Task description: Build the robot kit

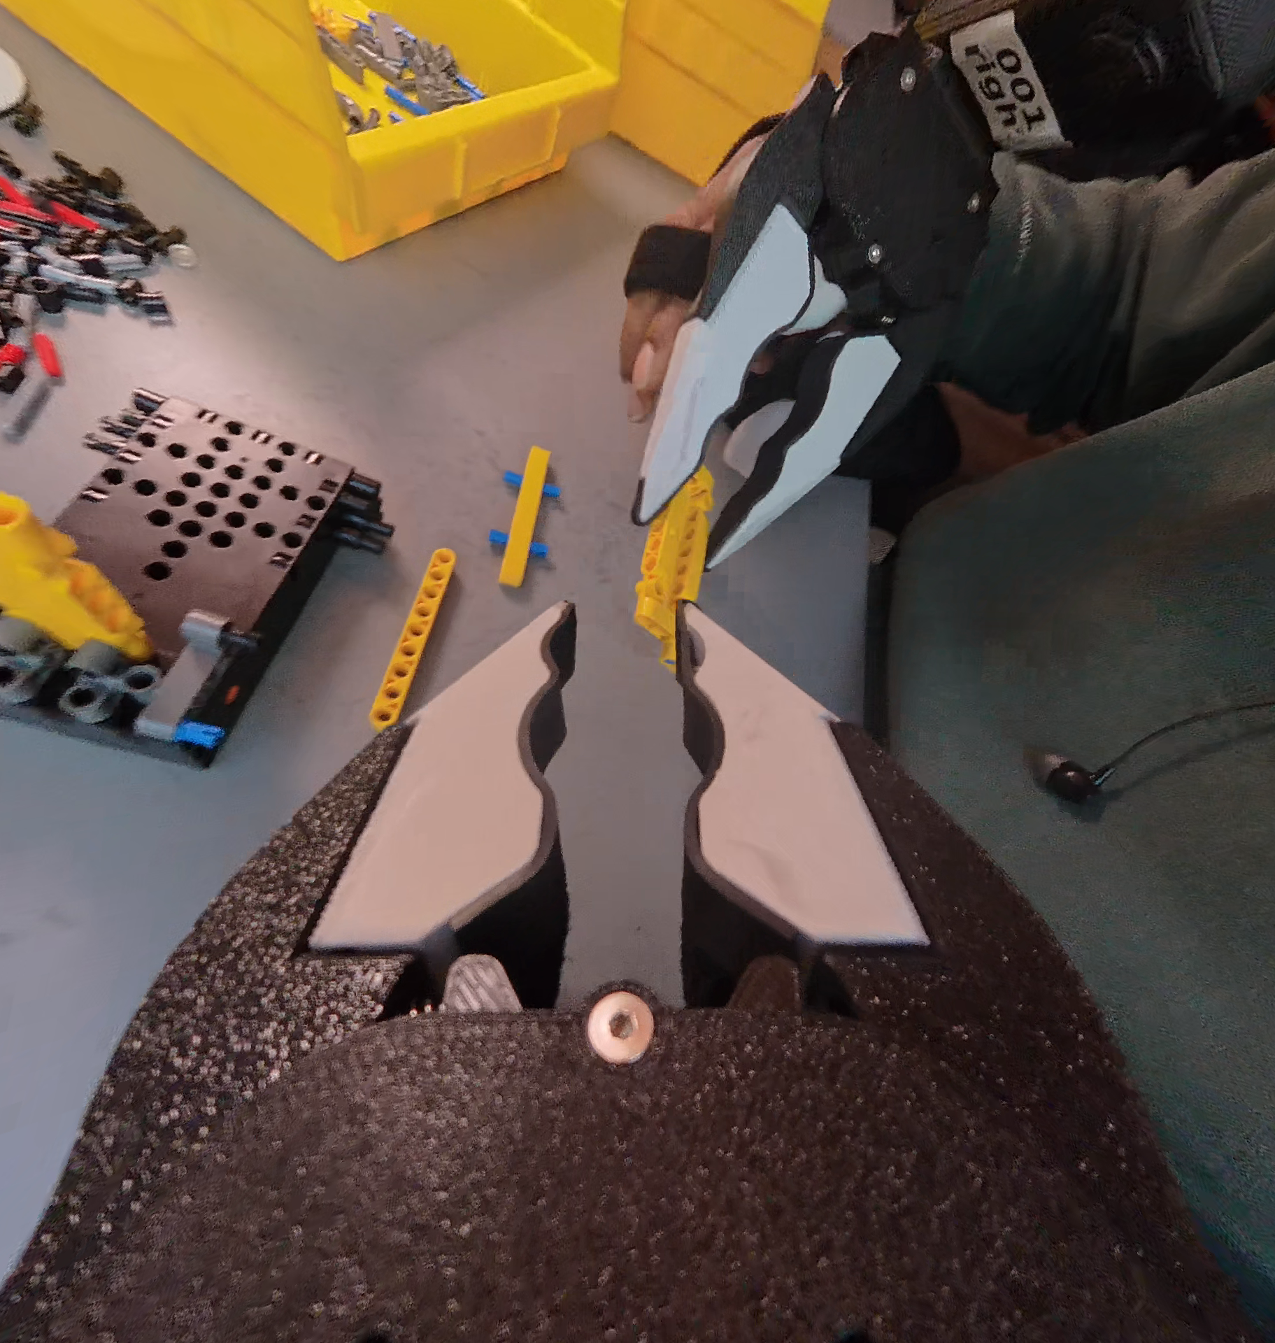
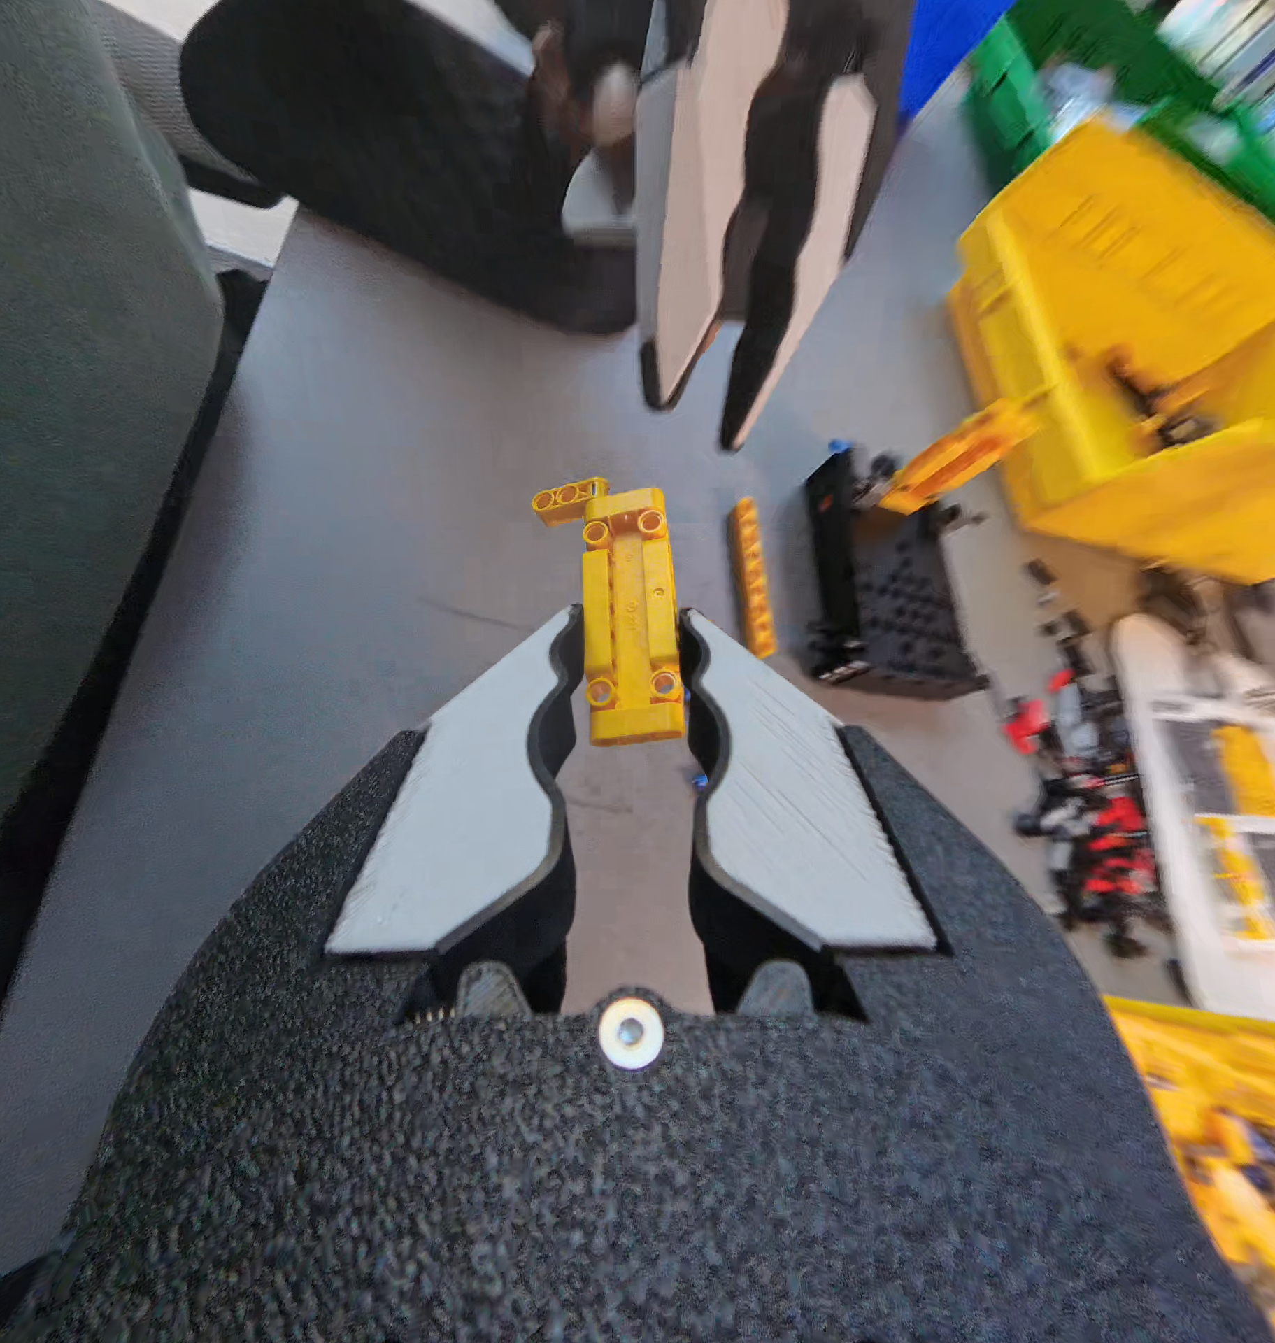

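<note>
My right tool (image 2: 630, 618) is clenched on a yellow panel piece (image 2: 630, 632), gripping it across its long sides near the middle; a short yellow angled beam (image 2: 567, 500) hangs off its far end. The piece looks lifted clear of the grey bench (image 2: 373, 509), though I cannot be sure its far end is off the surface. From the left wrist view the same yellow panel piece (image 1: 674, 567) shows between the right tool's tips, just beyond my left tool (image 1: 625, 614).

My left tool is released and holds nothing, its jaws a moderate gap apart; its right-hand tip sits just beside the near end of the panel piece, and I cannot tell whether it touches.

On the bench to the left lie a long yellow holed beam (image 1: 414, 638) and a yellow beam with blue pins (image 1: 524, 527) through it, both loose and apart from each other. Further left sits a black perforated plate (image 1: 205, 523) with grey connectors and a yellow part already fixed on it. A pile of small red, black and grey parts (image 1: 46, 247) and yellow bins (image 1: 474, 145) lie beyond.

So far the plate carries some parts; the panel piece is in hand, and the two beams are unattached.
</note>
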A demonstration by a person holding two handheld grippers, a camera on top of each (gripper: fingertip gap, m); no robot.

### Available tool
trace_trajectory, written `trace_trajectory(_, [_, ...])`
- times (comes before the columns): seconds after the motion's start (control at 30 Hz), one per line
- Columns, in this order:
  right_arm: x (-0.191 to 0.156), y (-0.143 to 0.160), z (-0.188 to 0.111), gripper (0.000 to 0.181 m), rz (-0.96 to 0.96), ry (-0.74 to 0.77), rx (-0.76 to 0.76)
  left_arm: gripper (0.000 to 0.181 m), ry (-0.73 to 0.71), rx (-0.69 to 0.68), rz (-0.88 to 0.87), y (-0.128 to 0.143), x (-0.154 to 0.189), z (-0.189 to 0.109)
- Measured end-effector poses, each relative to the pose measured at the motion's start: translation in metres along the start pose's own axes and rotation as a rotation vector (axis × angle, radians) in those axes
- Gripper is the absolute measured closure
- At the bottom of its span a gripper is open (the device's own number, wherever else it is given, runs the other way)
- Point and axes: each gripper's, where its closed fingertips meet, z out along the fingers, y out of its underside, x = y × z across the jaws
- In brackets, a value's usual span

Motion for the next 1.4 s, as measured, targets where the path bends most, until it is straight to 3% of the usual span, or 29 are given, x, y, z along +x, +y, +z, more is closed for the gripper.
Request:
trace_trajectory(0.03, [-0.01,0.011,0.005,0.156,0.075,-0.078,-0.052,0.154,-0.045,-0.014,0.026,0.002,-0.007,-0.004])
trace_trajectory(0.2, [-0.021,0.03,0.026,0.156,0.189,-0.173,-0.18,0.156,-0.197,-0.117,0.125,0.015,-0.037,-0.004])
trace_trajectory(0.3, [-0.014,0.023,0.022,0.146,0.262,-0.21,-0.123,0.159,-0.219,-0.189,0.163,0.024,-0.045,0.01])
trace_trajectory(0.4, [0.01,0.025,0.002,0.151,0.347,-0.188,-0.07,0.163,-0.238,-0.247,0.24,0.026,-0.05,0.02])
trace_trajectory(0.5, [0.036,0.068,-0.007,0.156,0.321,-0.076,-0.218,0.164,-0.206,-0.284,0.28,0.024,-0.05,0.037])
trace_trajectory(0.6, [0.036,0.083,-0.005,0.158,0.324,-0.097,-0.261,0.163,-0.171,-0.319,0.306,0.022,-0.049,0.055])
trace_trajectory(0.7, [0.032,0.079,0.002,0.173,0.322,-0.134,-0.233,0.166,-0.182,-0.369,0.343,0.024,-0.054,0.063])
trace_trajectory(0.73, [0.032,0.077,0.004,0.173,0.306,-0.137,-0.223,0.174,-0.178,-0.372,0.351,0.025,-0.054,0.063])
trace_trajectory(1.1, [0.015,0.045,0.028,0.173,0.242,-0.257,-0.125,0.174,-0.151,-0.405,0.323,0.05,-0.039,0.032])
trace_trajectory(1.23, [0.016,0.05,0.021,0.16,0.242,-0.287,-0.131,0.172,-0.127,-0.404,0.325,0.052,-0.035,0.033])
trace_trajectory(1.4, [0.002,0.045,-0.005,0.162,0.22,-0.362,-0.104,0.171,-0.1,-0.396,0.317,0.051,-0.034,0.032])
